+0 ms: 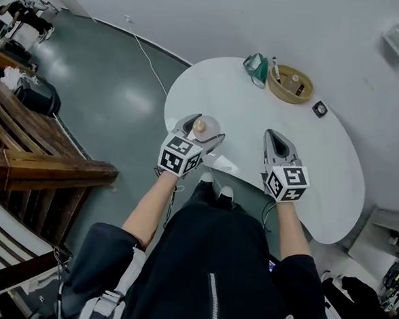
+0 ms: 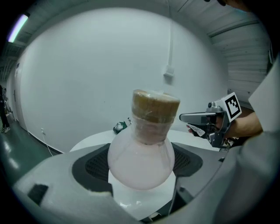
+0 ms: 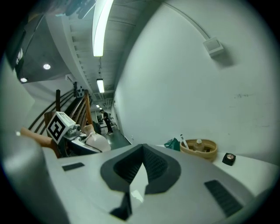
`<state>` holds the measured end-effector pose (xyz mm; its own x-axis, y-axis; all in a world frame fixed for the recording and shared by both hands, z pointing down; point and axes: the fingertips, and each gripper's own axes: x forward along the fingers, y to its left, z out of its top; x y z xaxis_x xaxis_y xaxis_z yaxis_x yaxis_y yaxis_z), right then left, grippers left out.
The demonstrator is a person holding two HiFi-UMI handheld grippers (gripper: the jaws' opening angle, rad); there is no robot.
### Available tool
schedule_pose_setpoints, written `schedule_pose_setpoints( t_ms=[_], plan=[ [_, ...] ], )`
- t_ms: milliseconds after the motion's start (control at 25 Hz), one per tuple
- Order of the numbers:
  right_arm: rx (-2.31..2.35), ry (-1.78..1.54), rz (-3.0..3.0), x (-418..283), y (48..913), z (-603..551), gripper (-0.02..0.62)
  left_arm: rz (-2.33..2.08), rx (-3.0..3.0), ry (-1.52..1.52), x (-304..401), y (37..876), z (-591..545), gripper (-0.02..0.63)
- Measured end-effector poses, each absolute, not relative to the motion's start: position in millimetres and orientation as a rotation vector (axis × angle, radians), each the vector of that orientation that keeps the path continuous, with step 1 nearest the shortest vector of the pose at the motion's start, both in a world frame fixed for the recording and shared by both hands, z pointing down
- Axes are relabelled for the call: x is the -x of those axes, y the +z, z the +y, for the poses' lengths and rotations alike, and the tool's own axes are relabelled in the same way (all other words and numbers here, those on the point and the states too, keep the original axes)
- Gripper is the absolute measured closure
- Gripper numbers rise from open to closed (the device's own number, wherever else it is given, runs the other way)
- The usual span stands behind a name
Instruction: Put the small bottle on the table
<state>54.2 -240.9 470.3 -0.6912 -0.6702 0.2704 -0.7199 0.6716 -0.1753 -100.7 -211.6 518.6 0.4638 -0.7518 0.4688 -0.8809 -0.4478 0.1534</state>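
Observation:
The small bottle (image 2: 141,153) is a round, pale pink flask with a tan cork-coloured cap (image 2: 155,104). My left gripper (image 1: 200,129) is shut on the small bottle's belly and holds it upright above the near left part of the round white table (image 1: 250,115). From the head view only its cap (image 1: 199,125) shows between the jaws. In the right gripper view the bottle (image 3: 97,141) appears at the left. My right gripper (image 1: 277,142) is shut and empty over the table's near edge; its jaws meet at the tips.
At the table's far side lie a round wicker basket (image 1: 290,84) with small items, a green pouch (image 1: 256,67) and a small black case (image 1: 319,108). A white scrap (image 1: 224,165) lies near the front edge. Wooden benches (image 1: 23,143) stand on the left.

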Motion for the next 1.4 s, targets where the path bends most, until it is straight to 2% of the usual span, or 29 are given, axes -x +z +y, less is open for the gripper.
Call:
schedule_pose_setpoints(
  t_ms=[720, 1400],
  plan=[
    [-1.329, 0.513, -2.479, -85, 512, -245, 0.594, -1.083, -2.253, 0.803, 109, 702, -214, 0.205],
    [-1.543, 0.558, -2.324, -125, 517, -230, 0.594, -0.914, -2.247, 0.956, 94, 746, -254, 0.204]
  ],
)
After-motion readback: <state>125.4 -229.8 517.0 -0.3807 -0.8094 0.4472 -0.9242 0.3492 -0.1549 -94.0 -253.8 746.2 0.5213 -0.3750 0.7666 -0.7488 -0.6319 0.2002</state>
